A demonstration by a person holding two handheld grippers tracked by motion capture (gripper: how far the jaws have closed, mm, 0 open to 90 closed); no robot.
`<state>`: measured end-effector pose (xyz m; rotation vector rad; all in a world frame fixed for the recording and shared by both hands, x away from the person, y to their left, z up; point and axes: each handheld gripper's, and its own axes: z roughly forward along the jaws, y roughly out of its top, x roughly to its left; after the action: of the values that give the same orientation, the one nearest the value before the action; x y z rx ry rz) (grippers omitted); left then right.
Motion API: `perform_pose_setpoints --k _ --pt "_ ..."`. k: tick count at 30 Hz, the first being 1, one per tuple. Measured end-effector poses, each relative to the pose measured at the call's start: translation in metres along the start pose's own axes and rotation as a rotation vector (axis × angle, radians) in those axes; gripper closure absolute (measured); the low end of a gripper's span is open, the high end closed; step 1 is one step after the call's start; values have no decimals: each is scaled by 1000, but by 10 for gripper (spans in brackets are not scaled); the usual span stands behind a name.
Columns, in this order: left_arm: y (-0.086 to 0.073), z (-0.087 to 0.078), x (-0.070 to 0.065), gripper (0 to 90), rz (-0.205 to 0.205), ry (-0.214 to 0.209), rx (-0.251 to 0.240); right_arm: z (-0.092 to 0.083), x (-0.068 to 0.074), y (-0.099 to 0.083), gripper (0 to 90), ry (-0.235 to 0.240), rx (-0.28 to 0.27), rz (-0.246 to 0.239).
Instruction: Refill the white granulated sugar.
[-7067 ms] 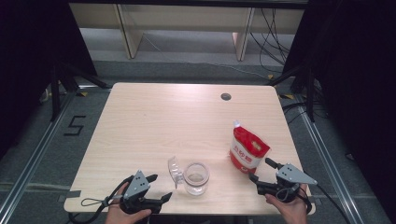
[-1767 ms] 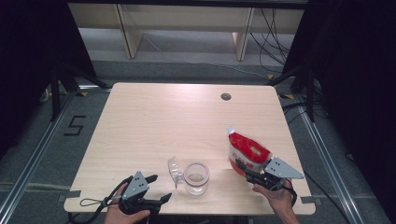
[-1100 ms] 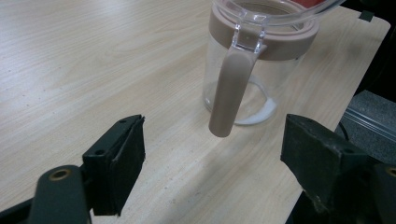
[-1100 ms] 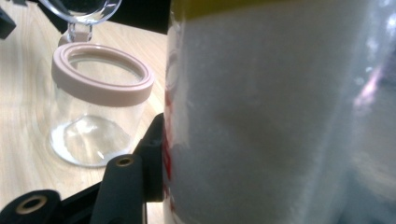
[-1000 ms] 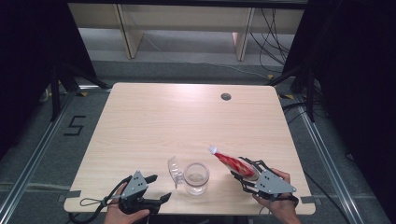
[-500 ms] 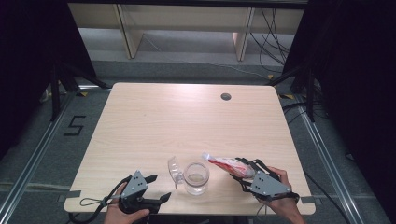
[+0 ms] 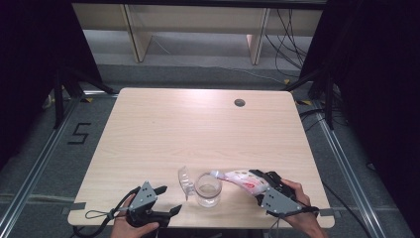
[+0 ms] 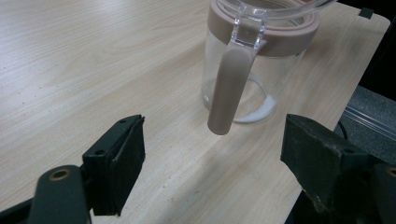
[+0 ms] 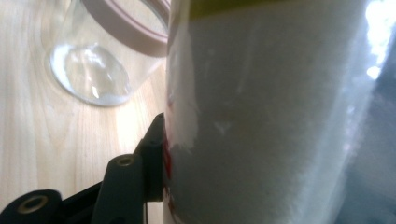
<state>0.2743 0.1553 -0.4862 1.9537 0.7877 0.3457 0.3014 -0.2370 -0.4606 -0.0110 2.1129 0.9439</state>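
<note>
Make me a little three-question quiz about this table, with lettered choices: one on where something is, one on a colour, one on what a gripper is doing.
1. Where does the glass jar stand?
A. near the table's front edge, between the two grippers
B. beside the round hole at the far edge
C. on the floor

2. What colour is the band round the jar's mouth?
A. bright green
B. dull pinkish-brown
C. blue

3. How is the right gripper?
A. open over bare wood
B. shut on the jar
C. shut on the pouch, tipped toward the jar

Answers:
1 A, the high view shows it by the near edge.
2 B, the left gripper view shows that band.
3 C, its jaws clamp the red-and-white pouch.
</note>
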Motion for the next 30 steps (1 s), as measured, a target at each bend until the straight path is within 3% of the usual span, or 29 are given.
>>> perform_pose_setpoints --k 6,7,8,9,11,15,16,17,18,19,20,21,22,24,25,26,29,30 --pt "0 1 0 212 -5 -3 0 -3 2 3 500 -5 25 -34" --pt "0 1 0 213 -8 -7 -3 -4 1 4 500 -4 27 -61" --pt "0 1 0 212 -9 -7 -3 -5 2 5 500 -1 31 -40" --pt "0 1 0 213 -6 -7 -3 -4 1 6 500 -3 28 -80" --pt "0 1 1 213 23 -11 -2 -5 0 7 500 -15 46 -105" --pt "0 1 1 212 25 -8 1 -6 3 9 500 -19 54 -113" --pt "0 1 1 213 26 -8 0 -4 2 9 501 -22 48 -151" --pt "0 1 1 213 18 -7 -5 -4 2 10 501 -18 55 -157" --pt "0 2 0 213 12 -8 -12 -5 5 10 501 -28 68 -131" --pt "0 2 1 212 13 -8 -12 -3 3 11 501 -21 60 -184" --pt "0 1 1 213 23 -7 -1 -4 6 11 501 -21 69 -157" --pt "0 1 1 213 27 -7 1 -3 4 13 501 -22 67 -208" --pt "0 2 1 213 15 -9 -12 -3 4 14 502 -17 71 -222" --pt "0 2 1 213 18 -9 -11 -3 7 14 502 -24 86 -197" --pt "0 1 0 213 20 -7 -3 -3 5 16 502 -23 86 -250" --pt "0 1 1 213 22 -7 -3 -4 7 16 502 -27 97 -230" --pt "-1 2 0 213 16 -8 -14 -3 7 17 502 -42 96 -265" --pt "0 1 3 213 50 -1 10 -2 5 19 503 -43 100 -315"
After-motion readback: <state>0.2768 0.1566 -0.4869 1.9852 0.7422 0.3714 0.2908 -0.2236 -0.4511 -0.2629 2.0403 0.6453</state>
